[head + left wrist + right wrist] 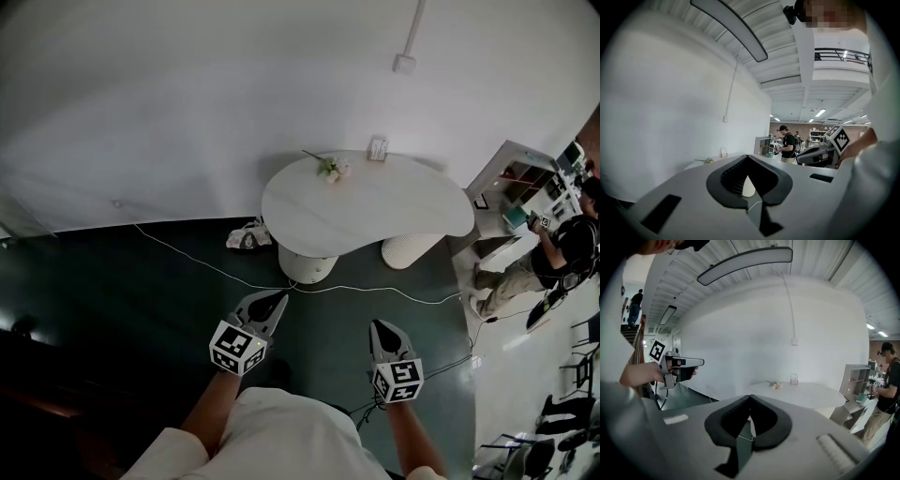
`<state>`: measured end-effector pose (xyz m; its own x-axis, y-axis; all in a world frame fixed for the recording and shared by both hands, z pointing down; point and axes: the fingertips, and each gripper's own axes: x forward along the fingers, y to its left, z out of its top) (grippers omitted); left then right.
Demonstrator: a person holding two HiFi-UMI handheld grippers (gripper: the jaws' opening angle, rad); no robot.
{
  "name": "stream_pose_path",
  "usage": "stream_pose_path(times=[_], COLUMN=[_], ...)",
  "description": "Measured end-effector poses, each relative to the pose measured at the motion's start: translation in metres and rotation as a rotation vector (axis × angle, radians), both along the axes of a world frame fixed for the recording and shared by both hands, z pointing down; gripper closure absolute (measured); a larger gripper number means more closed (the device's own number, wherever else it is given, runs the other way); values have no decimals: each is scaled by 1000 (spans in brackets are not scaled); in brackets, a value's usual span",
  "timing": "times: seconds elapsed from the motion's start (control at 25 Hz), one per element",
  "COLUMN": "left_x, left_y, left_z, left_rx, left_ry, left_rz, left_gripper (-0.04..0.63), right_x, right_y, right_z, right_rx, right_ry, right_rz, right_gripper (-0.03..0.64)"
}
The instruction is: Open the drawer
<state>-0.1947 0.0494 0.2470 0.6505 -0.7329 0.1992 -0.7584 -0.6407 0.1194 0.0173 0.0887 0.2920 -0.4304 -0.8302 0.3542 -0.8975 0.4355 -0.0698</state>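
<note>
- The left claw [273, 301] is held out level over the dark floor [141, 281]. Its jaws are closed tip to tip with nothing gripped between them.
- The right claw [380, 329] is held beside it, a little apart, and tilted slightly downward. Its jaws are likewise pressed together and hold nothing.
- Both claws point toward a white, kidney-shaped counter [403, 206], which is well apart from them.
- The counter rests on two white ribbed pedestals [307, 265].
- A small sprig of flowers [330, 169] lies near the counter's far edge, and a small clear holder [378, 148] stands just beyond it by the wall.
- A thin white cable [375, 291] runs across the floor between the claws and the pedestals.
- A white shelf unit [511, 178] stands at the right end of the counter, and a person in a dark top [562, 248] stands next to it.
- No view shows the drawer plainly enough to tell which piece of furniture holds it. The shelf unit is the only cabinet-like piece in sight, and neither claw is near it.
</note>
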Motion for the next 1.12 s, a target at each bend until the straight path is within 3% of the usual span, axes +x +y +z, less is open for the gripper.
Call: stream_pose_path(times=[0.52,1.12], left_x=[-24,23], left_y=[-36,-81], left_z=[20,75], left_rx=[-35,-124], left_ry=[11,0], left_rz=[-15,-36], left_gripper=[592,592], right_x=[-22,18], right_y=[-39,-114], right_z=[10,69], right_rx=[-22,-103], right_ry=[19,19], right_rz=[-2,-48], right_gripper=[606,606])
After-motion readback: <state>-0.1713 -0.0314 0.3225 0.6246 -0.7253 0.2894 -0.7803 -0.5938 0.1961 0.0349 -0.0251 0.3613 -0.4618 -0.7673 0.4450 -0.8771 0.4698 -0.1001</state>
